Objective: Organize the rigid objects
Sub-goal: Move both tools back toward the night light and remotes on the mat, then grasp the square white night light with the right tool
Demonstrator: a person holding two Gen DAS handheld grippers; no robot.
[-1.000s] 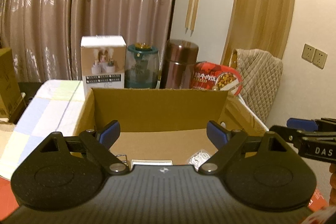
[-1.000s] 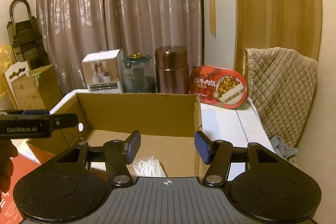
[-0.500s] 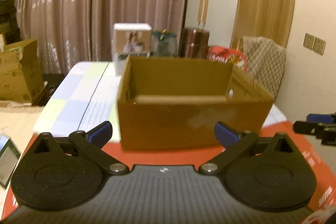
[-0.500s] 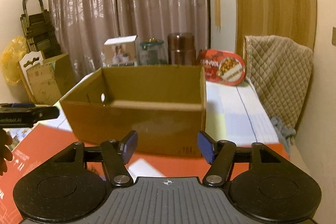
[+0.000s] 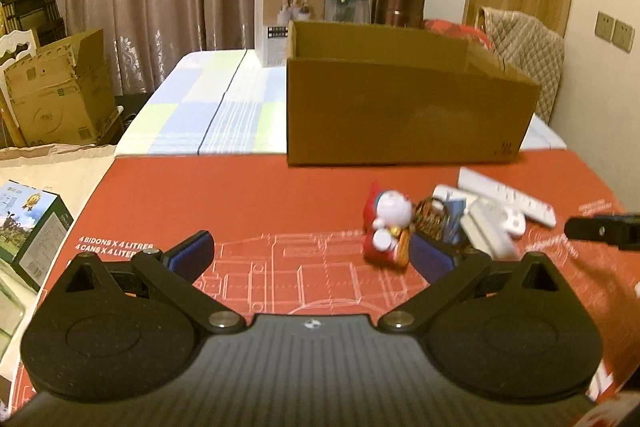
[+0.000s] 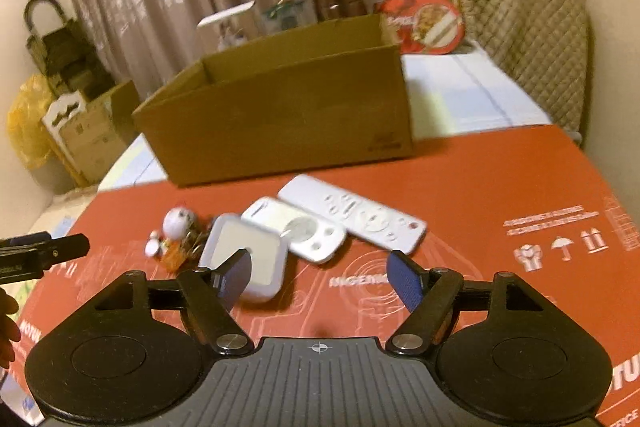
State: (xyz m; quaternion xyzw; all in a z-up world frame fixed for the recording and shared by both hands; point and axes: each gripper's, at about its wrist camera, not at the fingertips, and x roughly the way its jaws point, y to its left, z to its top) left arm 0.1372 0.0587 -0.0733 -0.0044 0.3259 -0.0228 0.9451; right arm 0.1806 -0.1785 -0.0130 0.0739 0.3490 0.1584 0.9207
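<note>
A pile of small items lies on the red mat [image 5: 280,203] in front of an open cardboard box [image 5: 400,111]. It holds a Doraemon toy [image 5: 387,221], a key bunch [image 5: 431,219], a long white remote [image 6: 352,217], a shorter white remote [image 6: 296,233] and a white square case [image 6: 244,253]. My left gripper [image 5: 311,255] stands wide open over bare mat, left of the toy. My right gripper [image 6: 320,277] hovers in front of the remotes, its jaws opening with nothing between them; its left finger overlaps the case.
Behind the cardboard box stand a white carton [image 5: 286,21], a glass jar [image 5: 346,7], a brown flask [image 5: 400,5] and a red food tin [image 6: 424,23]. A quilted chair back [image 6: 524,27] is at the right. A green carton [image 5: 34,227] sits off the mat's left edge.
Both grippers pulled back from over the cardboard box and sank toward the red mat. The pile of small items came into view. Both pairs of jaws spread wider.
</note>
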